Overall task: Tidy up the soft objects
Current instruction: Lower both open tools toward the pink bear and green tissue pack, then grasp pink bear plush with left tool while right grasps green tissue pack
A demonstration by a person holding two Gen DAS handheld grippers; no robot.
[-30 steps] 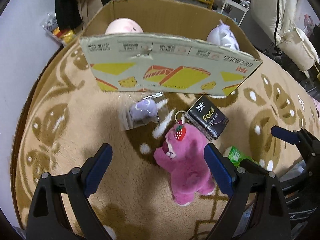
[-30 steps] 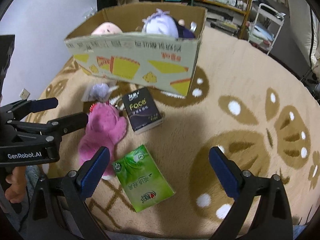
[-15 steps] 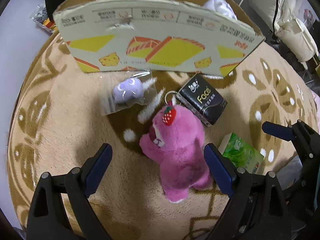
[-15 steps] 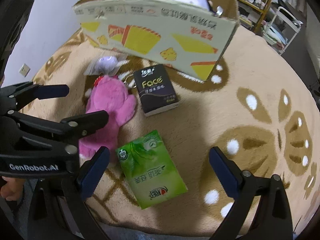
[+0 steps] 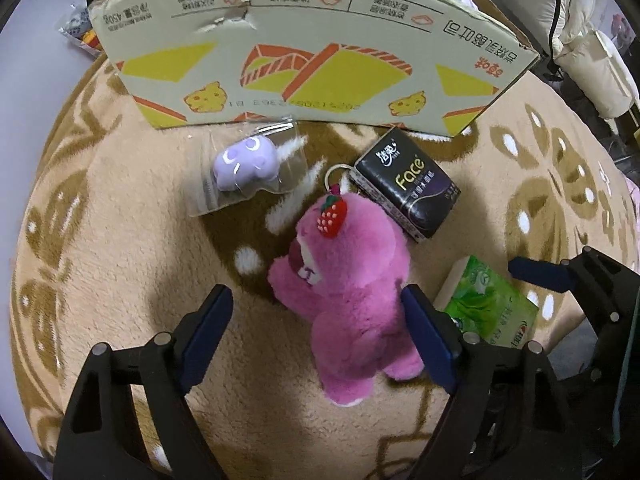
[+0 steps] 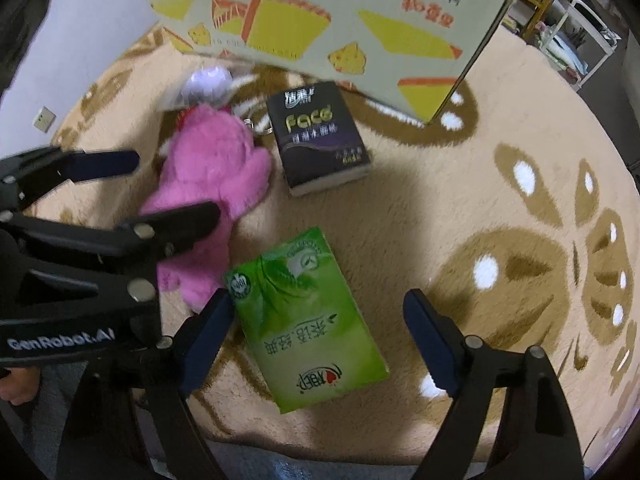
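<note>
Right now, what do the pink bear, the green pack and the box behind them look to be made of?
Pink bear: plush, fuzzy matte pile, probably synthetic fur. Green pack: glossy plastic film, judging by its sheen and creases, likely over tissues. Box: printed corrugated cardboard, matte, with a torn dent in its wall.

Plush bear lies on the rug before the cardboard box, between bagged toy and tissue packs.

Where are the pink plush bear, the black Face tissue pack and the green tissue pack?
pink plush bear [image 5: 352,300], left wrist view, on its furry belly.
black Face tissue pack [image 6: 316,136], right wrist view, on its printed top face.
green tissue pack [image 6: 304,316], right wrist view, on its top face.
</note>
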